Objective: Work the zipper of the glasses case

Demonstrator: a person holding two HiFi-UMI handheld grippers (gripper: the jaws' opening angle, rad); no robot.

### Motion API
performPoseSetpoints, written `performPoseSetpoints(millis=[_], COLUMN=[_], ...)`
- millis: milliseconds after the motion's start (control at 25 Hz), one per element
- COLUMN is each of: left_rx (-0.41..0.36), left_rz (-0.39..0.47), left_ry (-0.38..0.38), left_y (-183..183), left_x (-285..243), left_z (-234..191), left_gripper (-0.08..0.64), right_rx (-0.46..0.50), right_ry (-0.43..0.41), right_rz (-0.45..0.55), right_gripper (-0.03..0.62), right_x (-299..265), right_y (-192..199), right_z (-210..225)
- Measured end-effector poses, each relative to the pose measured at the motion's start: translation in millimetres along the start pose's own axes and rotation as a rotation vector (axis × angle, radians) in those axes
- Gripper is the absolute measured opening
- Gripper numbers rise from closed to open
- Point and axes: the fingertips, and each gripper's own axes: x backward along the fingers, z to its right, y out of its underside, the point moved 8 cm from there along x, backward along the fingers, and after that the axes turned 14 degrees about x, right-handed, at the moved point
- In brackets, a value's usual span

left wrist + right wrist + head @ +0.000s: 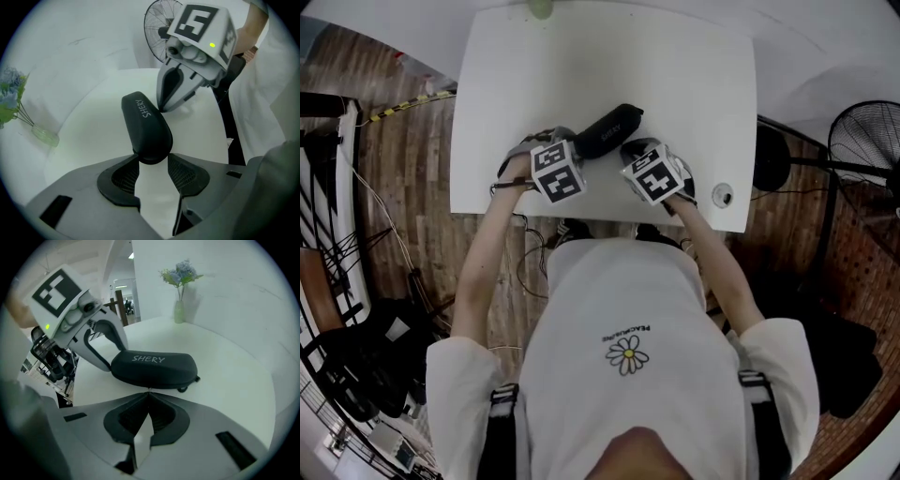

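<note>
The left gripper (153, 160) clamps the end of the glasses case (146, 125) at lower centre. The right gripper (149, 392) is pinched closed against its seam. The case looks zipped, with the zipper work still to do.

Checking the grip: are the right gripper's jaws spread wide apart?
No, the right gripper has its jaws closed together, tips at the near edge of the glasses case.

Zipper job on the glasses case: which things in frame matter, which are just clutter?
In the job:
glasses case
left gripper, jaws on the case's end
right gripper, jaws shut at the case's seam

Lying about:
vase of flowers
fan
round fitting in the table
</note>
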Motion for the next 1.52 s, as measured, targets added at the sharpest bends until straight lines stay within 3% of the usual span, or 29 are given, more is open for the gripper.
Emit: performPoseSetpoints(millis=[80, 240, 360, 560, 720, 920, 1120, 1280, 1400, 1520], left_rx=[-0.010, -0.044, -0.098, -0.067, -0.054, -0.055, -0.091, -0.134, -0.173, -0.174], left_rz=[0.012, -0.009, -0.035, -0.038, 0.003, 0.100, 0.150, 0.070, 0.039, 0.039], left_ry=[-0.013, -0.021, -0.031, -0.001, 0.009, -0.068, -0.043, 0.029, 0.032, 0.021], left_y=[2.7, 0.5, -2.3, -1.1, 0.0, 0.9, -15.0, -17.7, -16.2, -15.8], left_x=[-1.7, -3.6, -5.0, -5.3, -3.1, 9.9, 12.1, -8.7, -14.1, -13.5], left_z=[4.6, 6.5, 12.8, 16.5, 17.3, 6.1, 7.3, 6.1, 9.9, 13.0], left_gripper=[0.189, 0.186, 0.186, 0.186, 0.186, 0.187, 0.302, 0.325, 0.272, 0.262], right_rx=[0.007, 0.150, 0.205, 0.241, 0.290, 0.260, 0.252, 0.257, 0.265, 0.262], right_ry=[0.010, -0.018, -0.062, -0.123, -0.088, -0.058, -0.054, -0.068, -0.063, -0.072], right_rz=[0.005, -0.015, -0.021, 0.019, -0.017, -0.001, -0.003, 0.007, 0.021, 0.024], right_gripper=[0.009, 0.008, 0.008, 0.008, 0.009, 0.009, 0.009, 0.009, 0.008, 0.009], right_x=[4.3, 5.7, 2.1, 6.3, 7.8, 13.6, 17.7, 17.9, 20.6, 20.6], right_y=[-1.2, -5.2, -3.1, -5.4, -3.6, -0.8, 4.7, 4.4, 1.6, 1.6], right_z=[6.0, -4.4, -15.4, -18.3, -19.4, -12.2, -11.0, -16.2, -19.2, -21.3])
